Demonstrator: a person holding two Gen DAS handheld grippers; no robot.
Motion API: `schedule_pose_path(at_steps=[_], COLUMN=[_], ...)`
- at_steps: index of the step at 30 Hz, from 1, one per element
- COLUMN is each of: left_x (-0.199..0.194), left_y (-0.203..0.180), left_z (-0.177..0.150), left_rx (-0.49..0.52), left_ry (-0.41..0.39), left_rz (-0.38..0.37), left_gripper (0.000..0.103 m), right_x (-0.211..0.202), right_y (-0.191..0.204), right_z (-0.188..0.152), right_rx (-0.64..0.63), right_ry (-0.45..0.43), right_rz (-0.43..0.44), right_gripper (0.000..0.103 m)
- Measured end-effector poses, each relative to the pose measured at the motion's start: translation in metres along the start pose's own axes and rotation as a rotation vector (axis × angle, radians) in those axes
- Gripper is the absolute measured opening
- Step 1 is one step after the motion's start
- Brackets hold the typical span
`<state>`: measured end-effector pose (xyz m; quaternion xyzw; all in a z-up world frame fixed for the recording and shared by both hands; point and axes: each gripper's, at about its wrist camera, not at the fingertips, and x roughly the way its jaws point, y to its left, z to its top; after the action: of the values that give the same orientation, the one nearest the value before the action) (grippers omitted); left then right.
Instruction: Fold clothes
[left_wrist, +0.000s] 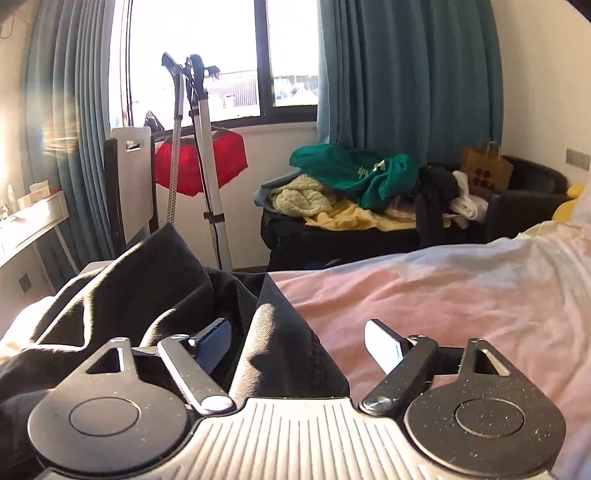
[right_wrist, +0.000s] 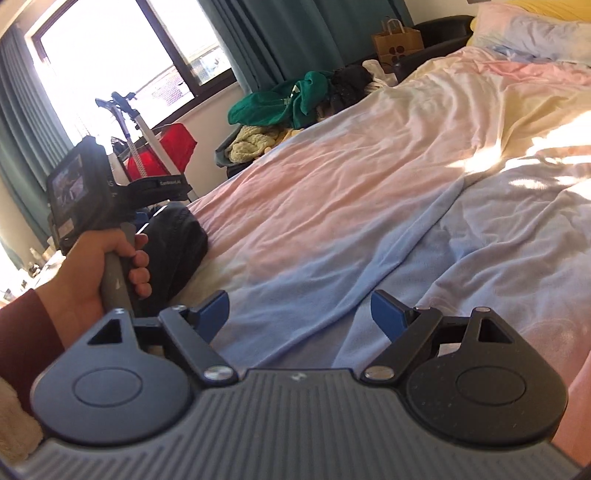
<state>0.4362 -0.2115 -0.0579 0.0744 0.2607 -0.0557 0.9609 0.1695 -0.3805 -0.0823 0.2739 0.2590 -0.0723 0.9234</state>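
Note:
A black garment (left_wrist: 147, 291) lies bunched on the pastel bed cover (left_wrist: 424, 295), at the bed's left side. My left gripper (left_wrist: 299, 343) is open and low over it. A fold of the black cloth lies between the two fingers, and the left pad (left_wrist: 214, 343) is sunk among the folds. In the right wrist view the same black garment (right_wrist: 177, 240) shows at the left, beyond a hand (right_wrist: 99, 266) that holds the left gripper's handle. My right gripper (right_wrist: 299, 314) is open above the blue part of the bed cover (right_wrist: 295, 295), with nothing between its fingers.
Beyond the bed, an open suitcase holds a pile of clothes, with a green garment (left_wrist: 351, 173) on top. A brown paper bag (left_wrist: 485, 171) sits on a dark armchair. A chair (left_wrist: 129, 188), poles and a red item (left_wrist: 201, 166) stand by the window. Pillows (right_wrist: 535, 33) lie at the bedhead.

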Motion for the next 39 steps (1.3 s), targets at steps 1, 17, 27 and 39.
schedule_pose_path(at_steps=[1, 17, 27, 39], left_x=[0.012, -0.182, -0.313, -0.326], left_y=[-0.003, -0.002, 0.058, 0.107], left_z=[0.0, -0.049, -0.157, -0.203], left_rx=[0.004, 0.094, -0.057, -0.24], left_ry=[0.029, -0.135, -0.085, -0.056], left_rz=[0.016, -0.203, -0.259, -0.243], left_gripper=[0.05, 0.002, 0.001, 0.003], right_x=[0.007, -0.007, -0.043, -0.008], right_y=[-0.004, -0.006, -0.001, 0.036], right_z=[0.0, 0.003, 0.002, -0.02], right_rx=[0.015, 0.052, 0.105, 0.235], right_ry=[0.005, -0.077, -0.042, 0.232], right_rz=[-0.007, 0.004, 0.278, 0.545], right_gripper=[0.086, 0.086, 0.087, 0.082])
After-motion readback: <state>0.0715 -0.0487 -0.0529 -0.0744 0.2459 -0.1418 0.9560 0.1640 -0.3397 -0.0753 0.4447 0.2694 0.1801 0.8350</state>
